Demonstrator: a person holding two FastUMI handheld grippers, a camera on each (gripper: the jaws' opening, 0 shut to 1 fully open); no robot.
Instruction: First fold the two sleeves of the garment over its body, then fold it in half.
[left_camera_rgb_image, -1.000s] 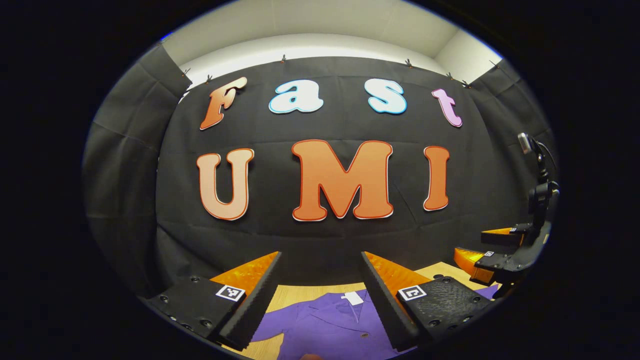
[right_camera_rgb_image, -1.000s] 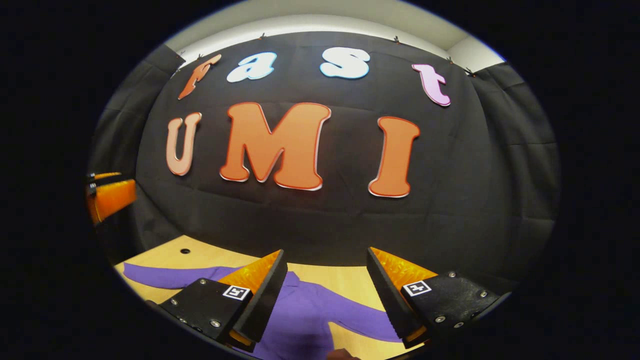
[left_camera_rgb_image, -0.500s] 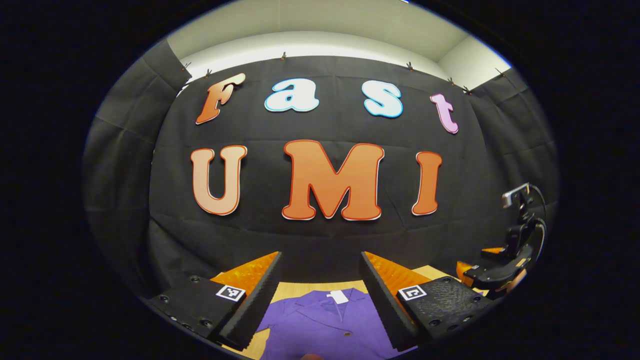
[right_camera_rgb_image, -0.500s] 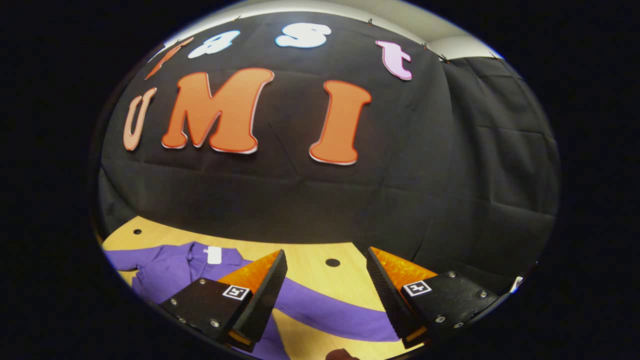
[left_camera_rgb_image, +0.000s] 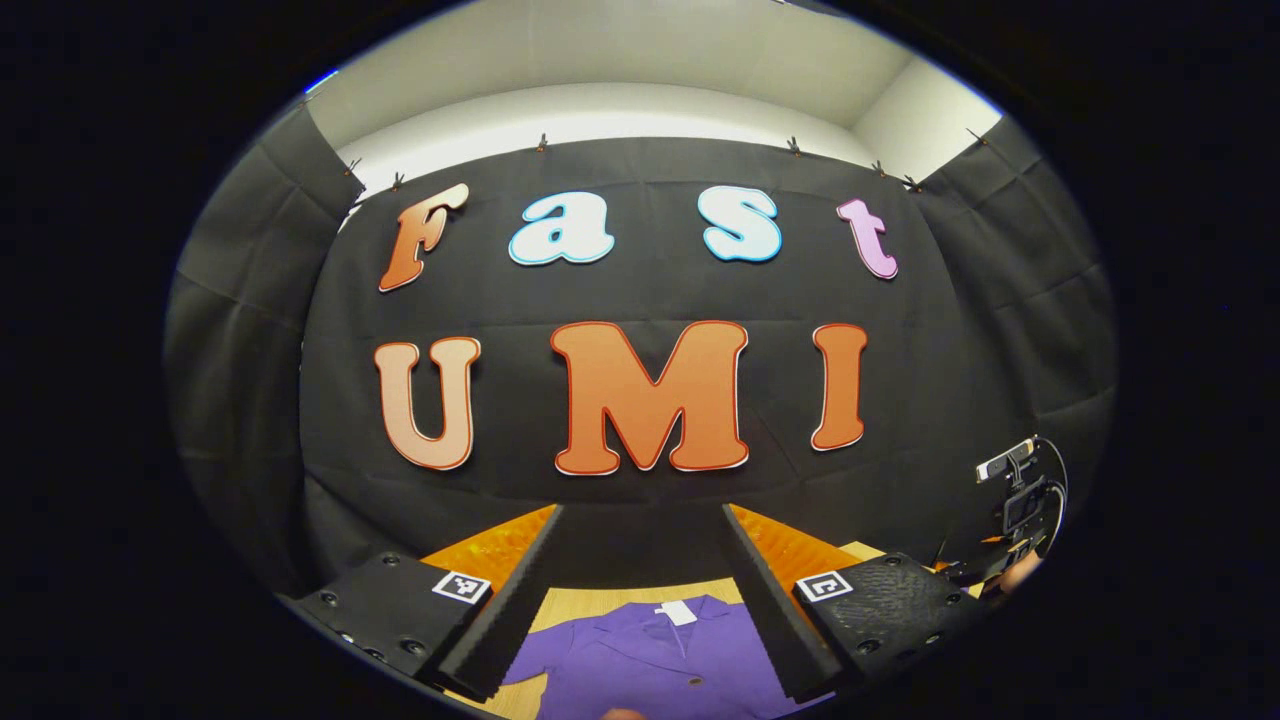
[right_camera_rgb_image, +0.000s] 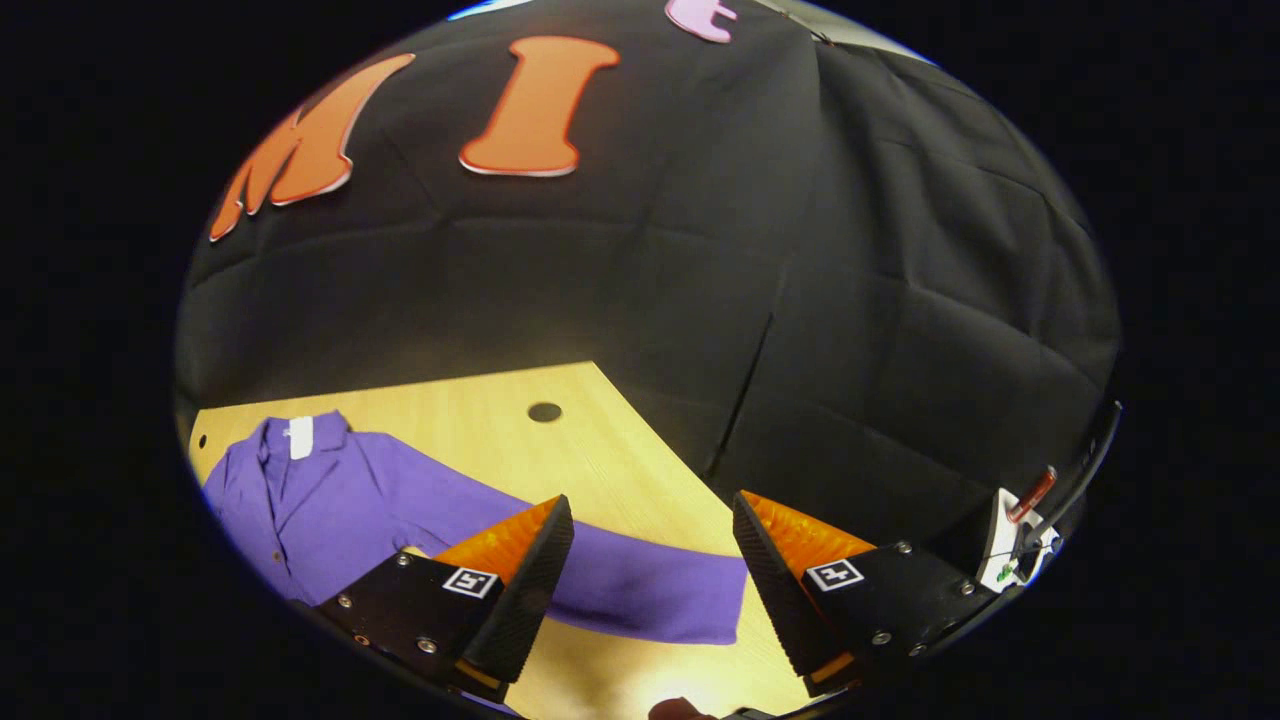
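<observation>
Wooden tabletop (right_camera_rgb_image: 480, 420) carries purple garment (right_camera_rgb_image: 330, 500), laid flat w/ sleeve (right_camera_rgb_image: 640, 590) out. Left tool (left_camera_rgb_image: 640, 590) and right tool (right_camera_rgb_image: 650, 590) both wide apart, holding nothing, above it.

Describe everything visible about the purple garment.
The purple garment is a collared, buttoned shirt of soft cloth with a white tag at the neck. It lies flat and unfolded on the wooden table; one long sleeve stretches straight out, crossing between the open right gripper fingers. Neither gripper holds it.

Wooden table (right_camera_rgb_image: 620, 470), purple garment (right_camera_rgb_image: 400, 500) flat
</observation>
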